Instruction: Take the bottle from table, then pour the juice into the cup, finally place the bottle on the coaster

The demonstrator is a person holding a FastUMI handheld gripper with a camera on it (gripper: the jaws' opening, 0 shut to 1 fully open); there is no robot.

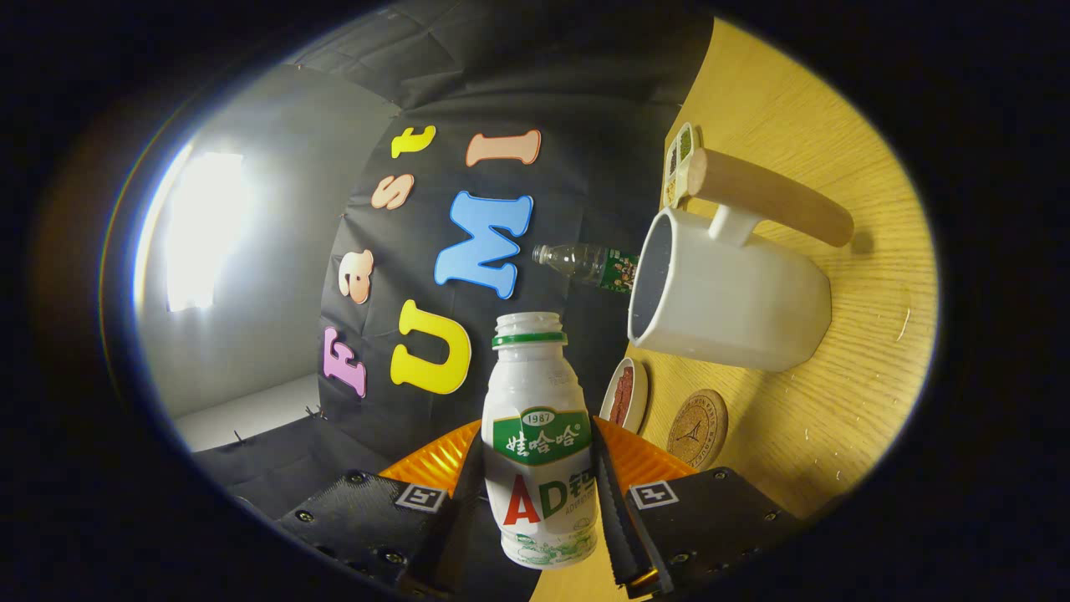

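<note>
In the gripper view, the gripper [542,493] holds the white bottle [539,435] between its two fingers, both pressing on the lower body, so the bottle is off the table [836,125]. The whole view is rolled sideways: the table stands like a wall beside the bottle, which suggests the bottle is being tipped for the pour. Its mouth is open, with no cap, and points past the rim of the white cup [727,293], whose opening lies just beyond and to the side of the bottle's neck. No stream of juice is visible.

To do the pour well, I judge the mouth should come closer over the cup's opening before tilting further, and the tilt should grow slowly so nothing spills on the wood. The grip sits low on the bottle, so a firm hold matters as the weight shifts.

Counted: one white bottle in hand, one cup with a long wooden handle [773,196], one round coaster [698,428] lying near the cup, one small dish [625,395] beside the coaster, one clear plastic bottle [589,264] beyond the cup, and one small tray [679,163] behind the handle.
</note>
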